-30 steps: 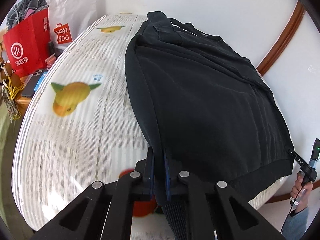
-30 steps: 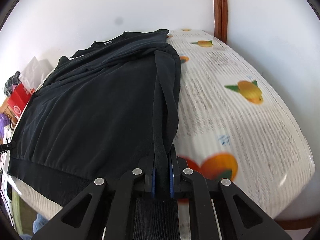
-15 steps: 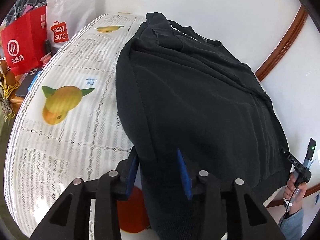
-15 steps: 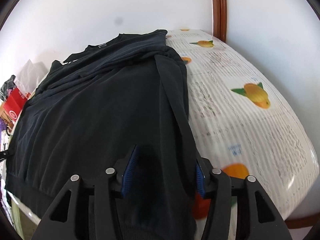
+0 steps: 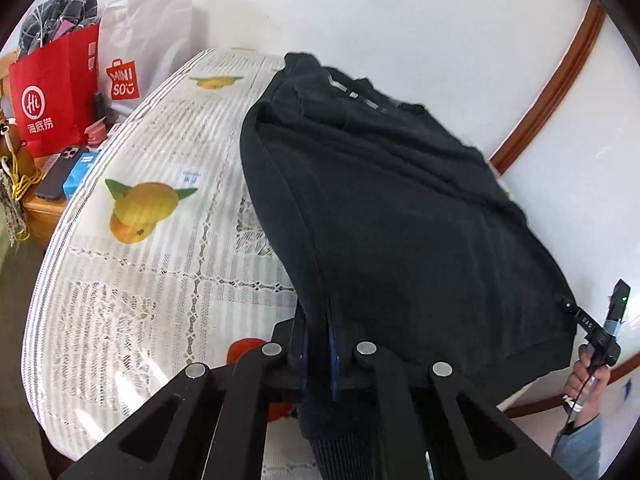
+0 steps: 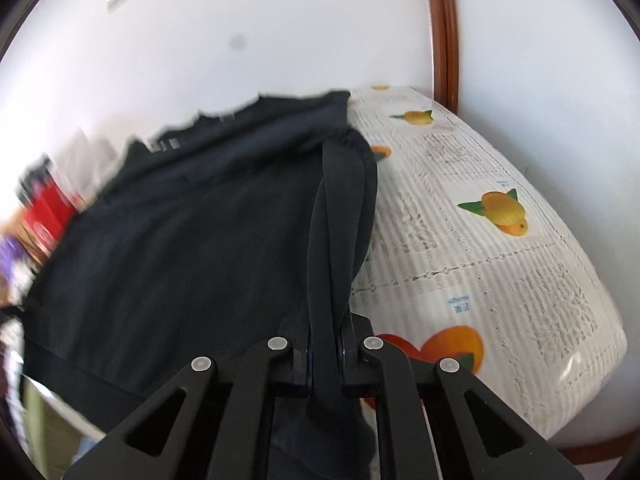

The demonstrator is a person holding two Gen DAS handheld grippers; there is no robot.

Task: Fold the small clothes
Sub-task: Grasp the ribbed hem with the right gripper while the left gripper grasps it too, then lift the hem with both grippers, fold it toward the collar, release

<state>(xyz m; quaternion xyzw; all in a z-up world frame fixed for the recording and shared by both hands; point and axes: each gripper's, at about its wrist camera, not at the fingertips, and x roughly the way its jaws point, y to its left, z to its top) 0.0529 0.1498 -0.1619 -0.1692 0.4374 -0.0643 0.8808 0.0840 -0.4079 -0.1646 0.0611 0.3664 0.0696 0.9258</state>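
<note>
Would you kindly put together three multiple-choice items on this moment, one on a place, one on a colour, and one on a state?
1. Where does the red bag stand in the left wrist view?
A. On the sweatshirt
B. Off the table's far left side, next to a white bag
C. Under the right gripper

2. What colour is the sweatshirt?
A. Black
B. Yellow
C. White

3. How does the left gripper stand?
A. Wide open above the cloth
B. Shut on the tablecloth
C. Shut on the sweatshirt's edge

Answers:
1. B: the red bag sits beyond the table's far left side, beside the white bag.
2. A: the sweatshirt is black against the fruit-print tablecloth.
3. C: the left gripper pinches dark fabric between its blue pads; the right gripper does likewise.
</note>
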